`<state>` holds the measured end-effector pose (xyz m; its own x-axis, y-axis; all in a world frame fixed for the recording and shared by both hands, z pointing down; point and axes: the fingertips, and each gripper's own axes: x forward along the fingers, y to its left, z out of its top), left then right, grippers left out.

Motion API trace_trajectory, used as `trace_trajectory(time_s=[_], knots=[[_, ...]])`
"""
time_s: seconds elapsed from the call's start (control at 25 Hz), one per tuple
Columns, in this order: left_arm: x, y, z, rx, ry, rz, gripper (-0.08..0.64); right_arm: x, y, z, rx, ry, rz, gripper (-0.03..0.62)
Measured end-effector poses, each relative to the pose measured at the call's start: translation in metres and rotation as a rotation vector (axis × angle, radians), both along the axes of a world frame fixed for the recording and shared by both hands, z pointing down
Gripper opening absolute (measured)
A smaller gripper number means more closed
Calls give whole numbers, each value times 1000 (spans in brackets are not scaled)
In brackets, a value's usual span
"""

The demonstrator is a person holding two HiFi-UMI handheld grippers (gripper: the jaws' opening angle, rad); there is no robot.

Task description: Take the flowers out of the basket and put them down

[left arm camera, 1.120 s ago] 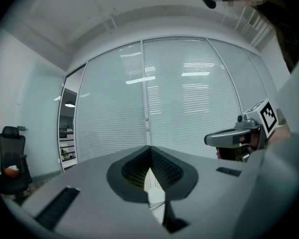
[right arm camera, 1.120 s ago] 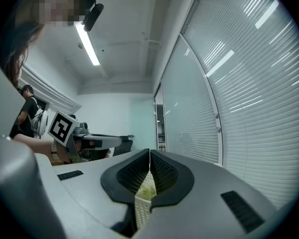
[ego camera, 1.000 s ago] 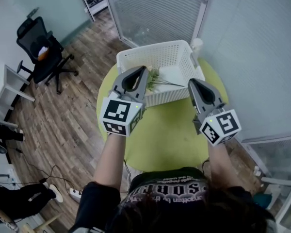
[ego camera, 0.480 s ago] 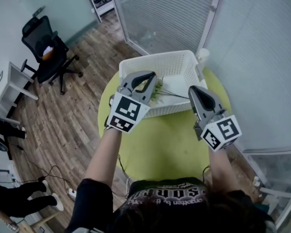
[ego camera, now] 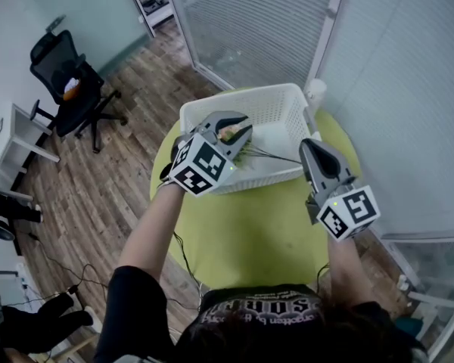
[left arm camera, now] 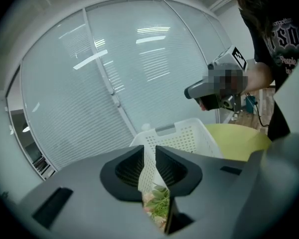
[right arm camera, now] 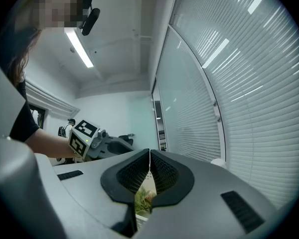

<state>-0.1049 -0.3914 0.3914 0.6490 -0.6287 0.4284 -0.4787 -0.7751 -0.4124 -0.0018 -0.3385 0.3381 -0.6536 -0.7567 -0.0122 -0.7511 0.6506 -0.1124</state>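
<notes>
Since one second ago the left gripper (ego camera: pixel 231 119) is moving forward and down, from in front of the white perforated plastic basket (ego camera: pixel 242 97) to a place over its inside, and it is also rolling to one side. Its fingers have just been opening. In its own view the left gripper (left arm camera: pixel 149 151) is showing only a narrow gap between them, and they are not pressing on anything. Through this gap the basket wall and the flowers with green leaves and pale pink blooms (left arm camera: pixel 159 203) are appearing.

The flowers (ego camera: pixel 247 151) are lying inside the basket, near its front wall, partly under the left gripper, and their thin stems are pointing toward the right side. The basket is standing on the far part of the round lime-green desk (ego camera: pixel 250 225).

The right gripper (ego camera: pixel 312 144) is hanging over the desk, just outside the basket's front right corner. Its fingers (right arm camera: pixel 162 171) are touching each other at the tips.
</notes>
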Motion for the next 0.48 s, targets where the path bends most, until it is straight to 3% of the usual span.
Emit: trace_trajectory(time_s=[0.12,0.32,0.48], knots=[[5,-7,21,-39,-74,61,120,0,-3,7,-11,9,-4,29],[5,-17,48,-118,-103,108,189,-2,-6,14,-21,22,-4,29],[2,-18,82,-172,-263,159,210,2,-9,19,-34,47,3,29]])
